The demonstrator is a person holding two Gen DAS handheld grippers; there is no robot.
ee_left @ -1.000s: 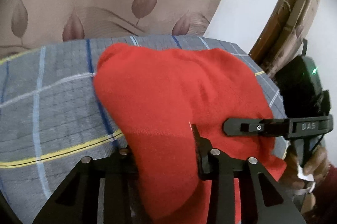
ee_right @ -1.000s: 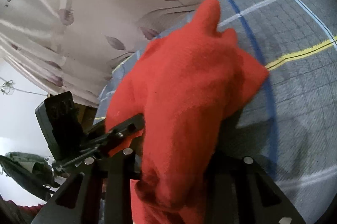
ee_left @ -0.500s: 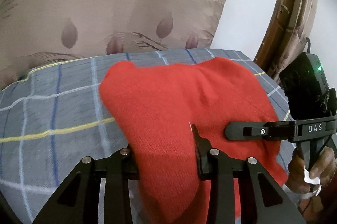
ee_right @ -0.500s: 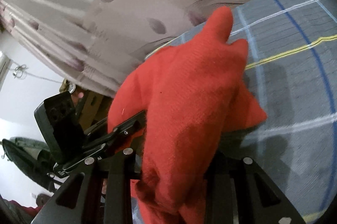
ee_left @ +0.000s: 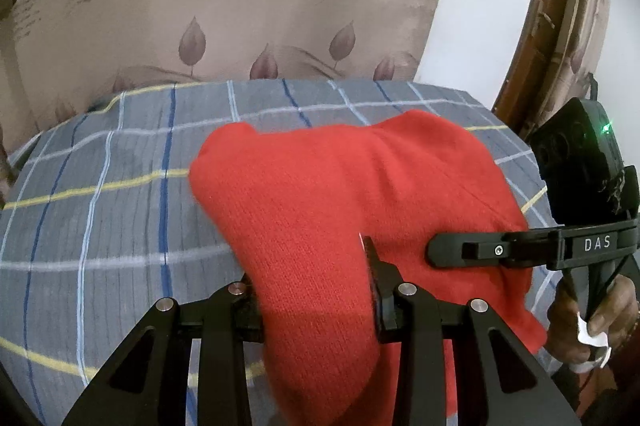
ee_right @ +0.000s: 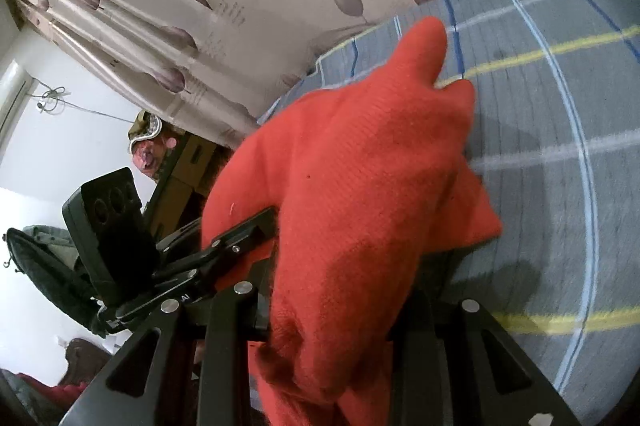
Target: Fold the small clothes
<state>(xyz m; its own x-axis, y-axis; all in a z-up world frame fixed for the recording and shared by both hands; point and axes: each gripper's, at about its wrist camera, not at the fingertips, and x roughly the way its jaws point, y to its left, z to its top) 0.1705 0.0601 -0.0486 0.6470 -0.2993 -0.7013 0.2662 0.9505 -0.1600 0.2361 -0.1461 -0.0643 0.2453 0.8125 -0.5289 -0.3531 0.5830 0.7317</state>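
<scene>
Red garment [ee_left: 360,194] pulled back, more bedsheet [ee_left: 100,210] exposed.

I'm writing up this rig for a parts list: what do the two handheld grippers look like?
Both are matte black. The left gripper has angular cut-out finger links with silver pivot pins. The right gripper bears white "DAS" lettering, a boxy black module with a green light, and thin black cables.
</scene>
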